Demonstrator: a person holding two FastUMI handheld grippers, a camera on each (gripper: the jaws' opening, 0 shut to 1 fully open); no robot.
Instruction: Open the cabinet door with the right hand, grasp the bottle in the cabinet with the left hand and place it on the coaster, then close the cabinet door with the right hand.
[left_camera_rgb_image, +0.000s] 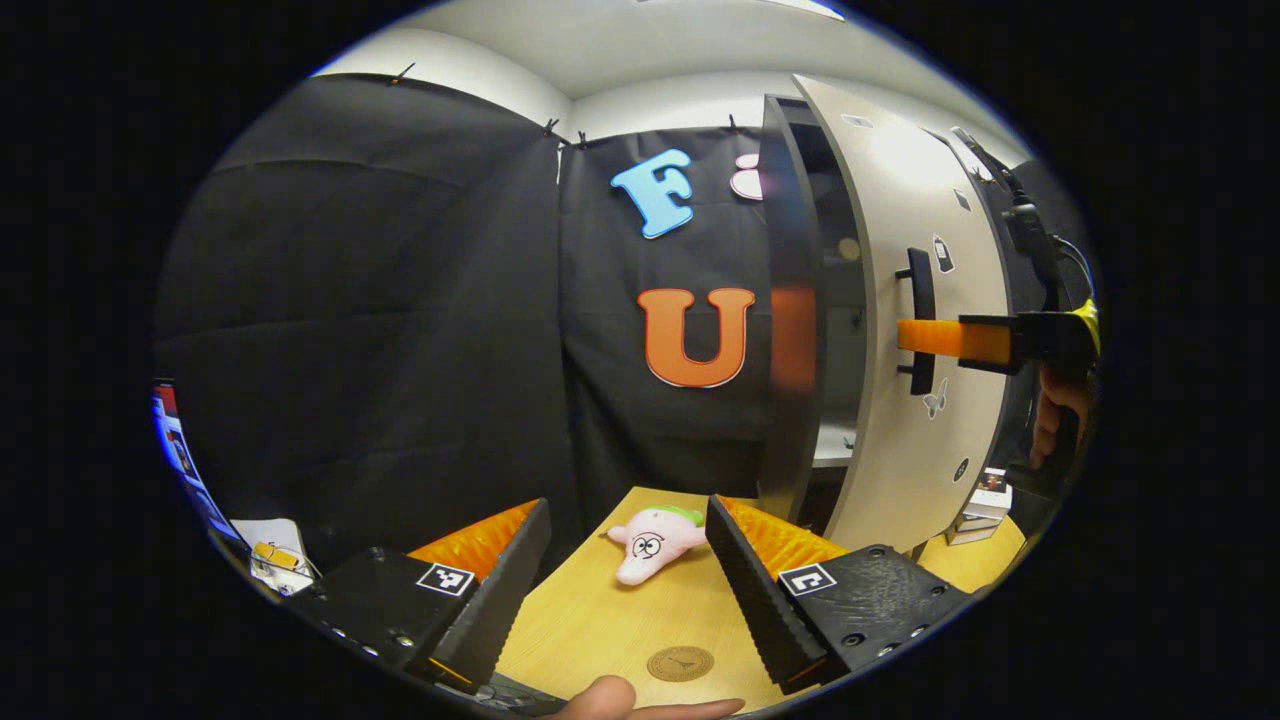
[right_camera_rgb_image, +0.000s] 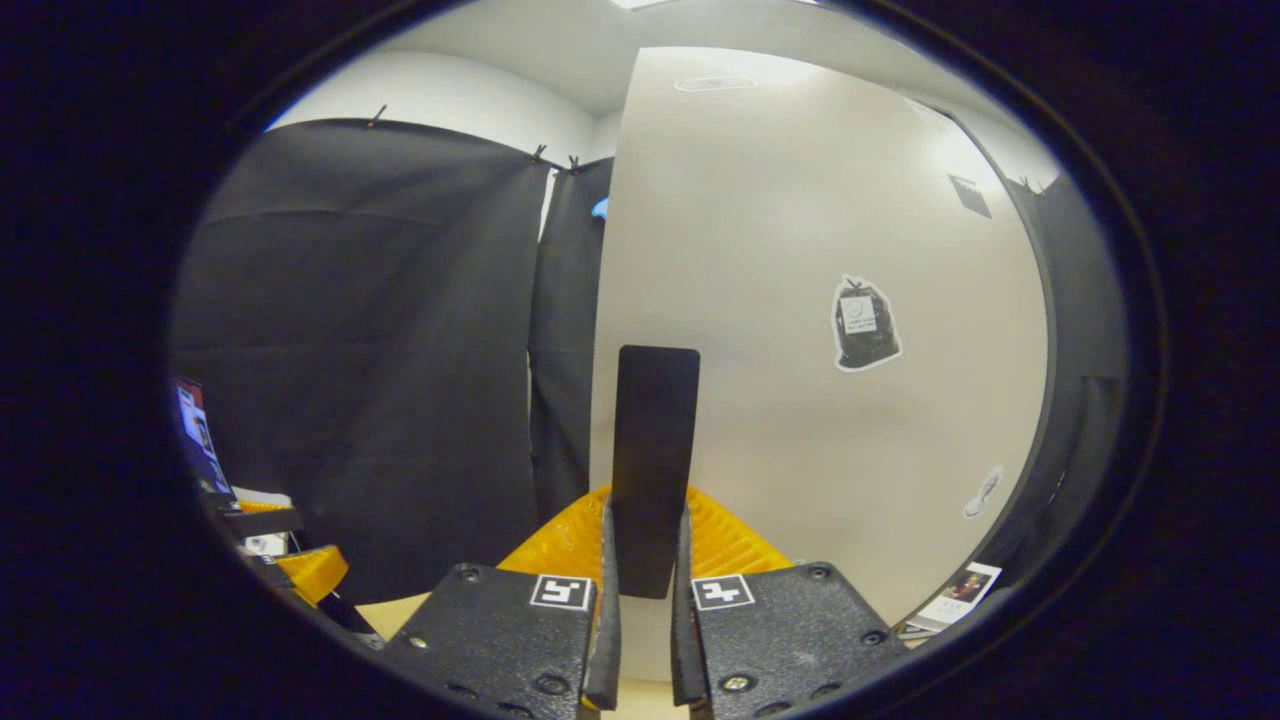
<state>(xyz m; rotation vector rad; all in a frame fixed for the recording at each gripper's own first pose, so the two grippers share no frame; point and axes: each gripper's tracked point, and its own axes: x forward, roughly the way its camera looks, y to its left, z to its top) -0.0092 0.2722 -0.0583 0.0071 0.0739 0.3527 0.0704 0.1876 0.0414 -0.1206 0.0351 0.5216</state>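
In my right gripper view the cabinet door (right_camera_rgb_image: 800, 380) fills the space ahead, and its black handle (right_camera_rgb_image: 655, 470) stands upright, long axis vertical, with its lower end sunk between my right gripper (right_camera_rgb_image: 645, 600) fingers; both fingers (right_camera_rgb_image: 603, 610) press against its sides, so I have the handle clamped. From the left gripper view I see the same door (left_camera_rgb_image: 900, 330) swung partly open from the cabinet (left_camera_rgb_image: 790, 300), its outer face turned toward the right, the handle (left_camera_rgb_image: 920, 320) running vertically on that face and the right gripper (left_camera_rgb_image: 950, 340) reaching in level from the right to meet it, with a hand (left_camera_rgb_image: 1055, 420) behind it. Through the gap between door and cabinet edge I make out a dim interior with a pale shelf low down; I cannot tell the bottle in there. My left gripper (left_camera_rgb_image: 628, 590) hangs over the wooden table (left_camera_rgb_image: 600, 620), fingers spread wide apart and gripping nothing. Between them, toward the table's far edge, a pink star plush toy (left_camera_rgb_image: 650, 540) lies on its side. The round coaster (left_camera_rgb_image: 680, 663) sits flat at the near edge, just ahead of a fingertip (left_camera_rgb_image: 610, 695) of my own hand. A small stack of books (left_camera_rgb_image: 980, 505) rests at the table's right edge, beside the cabinet's foot.
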